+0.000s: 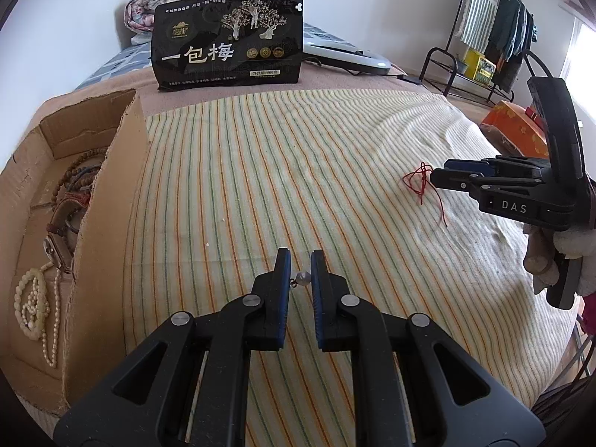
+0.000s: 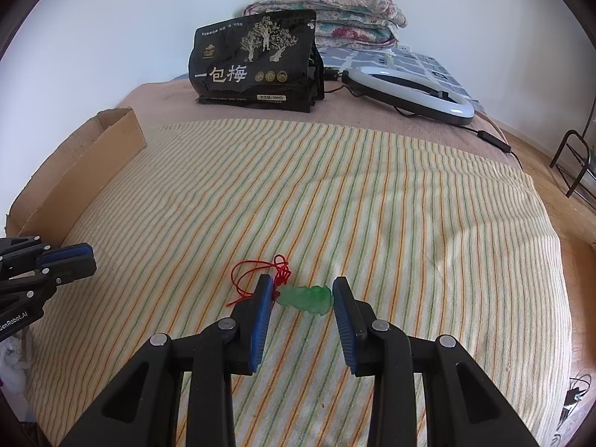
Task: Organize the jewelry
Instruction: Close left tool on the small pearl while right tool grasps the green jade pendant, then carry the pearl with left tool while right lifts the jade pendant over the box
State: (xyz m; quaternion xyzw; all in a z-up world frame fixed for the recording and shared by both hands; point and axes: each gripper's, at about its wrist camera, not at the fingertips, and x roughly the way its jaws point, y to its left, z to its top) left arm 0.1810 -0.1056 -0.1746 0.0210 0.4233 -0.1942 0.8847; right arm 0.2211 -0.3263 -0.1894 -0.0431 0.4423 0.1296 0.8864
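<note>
A small grey bead earring [image 1: 301, 278] lies on the striped cloth between the fingers of my left gripper [image 1: 301, 260], which is open around it without touching. A green jade pendant [image 2: 306, 298] on a red cord [image 2: 253, 275] lies between the fingers of my right gripper [image 2: 302, 287], which is open around it. The red cord [image 1: 424, 182] also shows in the left wrist view, just in front of the right gripper [image 1: 436, 178]. A cardboard box [image 1: 108, 201] at the left holds bead bracelets [image 1: 80, 178], a watch [image 1: 59, 246] and pearl strands [image 1: 35, 298].
A black snack bag [image 1: 227, 44] stands at the back of the bed, with a ring light [image 2: 409, 89] and its cable beside it. Folded quilts [image 2: 335, 18] lie behind. A clothes rack [image 1: 491, 37] and an orange box [image 1: 517, 130] stand off the bed's right side.
</note>
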